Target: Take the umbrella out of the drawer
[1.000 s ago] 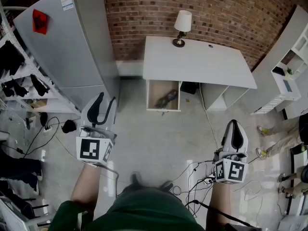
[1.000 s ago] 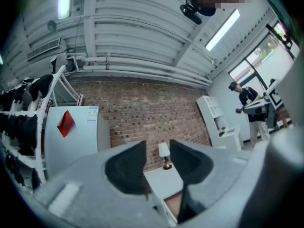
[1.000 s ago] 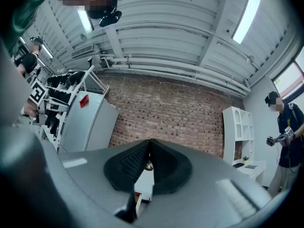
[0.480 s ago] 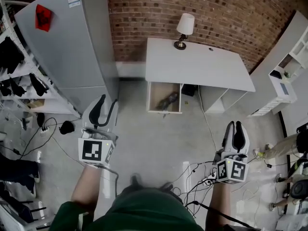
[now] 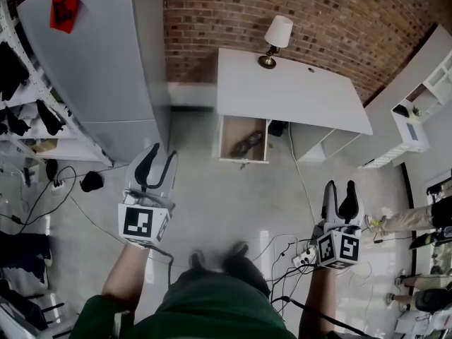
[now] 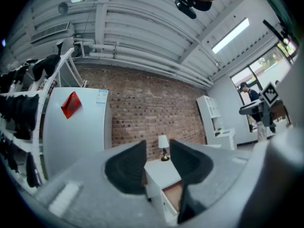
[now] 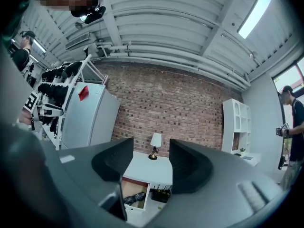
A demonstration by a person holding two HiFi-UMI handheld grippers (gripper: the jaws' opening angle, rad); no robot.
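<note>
A dark folded umbrella (image 5: 247, 144) lies in the open drawer (image 5: 224, 138) under the white desk (image 5: 296, 94) by the brick wall. Both grippers hang over the floor, well short of the desk. The jaws of my left gripper (image 5: 161, 154) stand a little apart with nothing between them. Those of my right gripper (image 5: 340, 188) are opening and are also empty. Between the jaws, the right gripper view (image 7: 151, 151) shows the umbrella (image 7: 134, 198) in the drawer (image 7: 124, 186). In the left gripper view (image 6: 157, 151) only the drawer's (image 6: 173, 198) side appears.
A table lamp (image 5: 277, 37) stands on the desk's far edge. A tall grey cabinet (image 5: 99, 69) and a rack of dark items (image 5: 21, 111) fill the left. White shelves (image 5: 417, 111) stand at right. Cables (image 5: 296, 256) trail over the floor by my feet.
The right gripper's jaws have gone from together to apart. Both grippers have drifted slightly, and the person has taken a step, so the view has shifted a little.
</note>
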